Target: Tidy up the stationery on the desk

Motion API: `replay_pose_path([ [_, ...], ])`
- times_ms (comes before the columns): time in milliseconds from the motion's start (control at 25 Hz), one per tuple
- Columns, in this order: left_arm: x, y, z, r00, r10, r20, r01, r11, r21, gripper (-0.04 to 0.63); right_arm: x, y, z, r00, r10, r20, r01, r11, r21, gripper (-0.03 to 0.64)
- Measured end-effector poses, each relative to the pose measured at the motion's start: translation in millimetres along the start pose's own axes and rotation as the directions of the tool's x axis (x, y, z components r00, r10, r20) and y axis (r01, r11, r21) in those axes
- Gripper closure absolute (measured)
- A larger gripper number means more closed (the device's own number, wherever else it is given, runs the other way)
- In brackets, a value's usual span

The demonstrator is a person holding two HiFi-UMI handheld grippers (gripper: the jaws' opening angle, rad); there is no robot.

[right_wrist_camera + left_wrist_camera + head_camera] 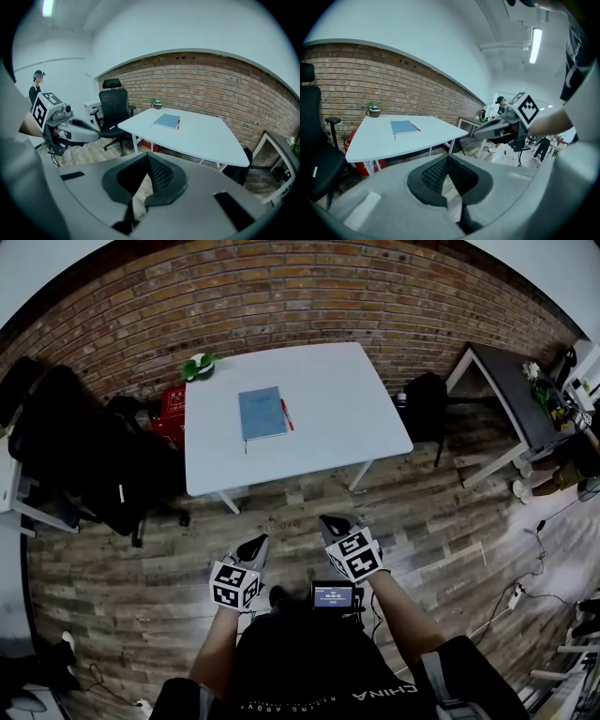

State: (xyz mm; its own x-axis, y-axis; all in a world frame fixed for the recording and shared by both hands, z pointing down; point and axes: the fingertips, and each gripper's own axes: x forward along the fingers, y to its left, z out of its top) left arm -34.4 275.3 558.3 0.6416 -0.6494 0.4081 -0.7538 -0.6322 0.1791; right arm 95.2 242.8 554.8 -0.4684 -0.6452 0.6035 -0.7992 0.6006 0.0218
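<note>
A small screen (pixel 333 595) at the person's chest sat nearest the head camera, above a dark shirt (pixel 309 662). Ahead of it the left gripper (pixel 255 543) and the right gripper (pixel 335 520) were held side by side over the wood-plank floor (pixel 141 596), well short of the desk; each gripper's own view showed its jaws closed together with nothing between them. From the left, a black office chair (pixel 84 451) stood beside the white desk (pixel 328 442); a red container (pixel 172 412) sat on the floor at the desk's left edge; a small potted plant (pixel 198 365) marked the desk's far left corner. The stationery lay near the middle of the desktop, well apart from both grippers: a blue notebook (pixel 262 412) lying flat and closed, with a red pen (pixel 287 414) just beside its right edge. To the desk's right stood a black bag (pixel 427 404), then a dark-topped table (pixel 511 390) on white legs; a brick wall (pixel 309 296) ran behind it all. In the right gripper view, a person in a cap (pixel 36 84) stood at the far left.
</note>
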Motion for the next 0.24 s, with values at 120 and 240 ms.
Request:
replay_pose_path([
  [120,3.9,-3.3,1.1,1.000,0.007,-0.013,-0.007,1.000,0.012,0.584,-1.3,-4.7,4.5,1.000,0.008,0.014,-0.008,1.000,0.000,0.608],
  [240,7.6,-7.3,-0.7,1.000,0.012,-0.020,-0.012,1.000,0.019,0.584,-2.4,-8.1,4.3,1.000,0.017,0.021,-0.017,1.000,-0.006,0.609],
])
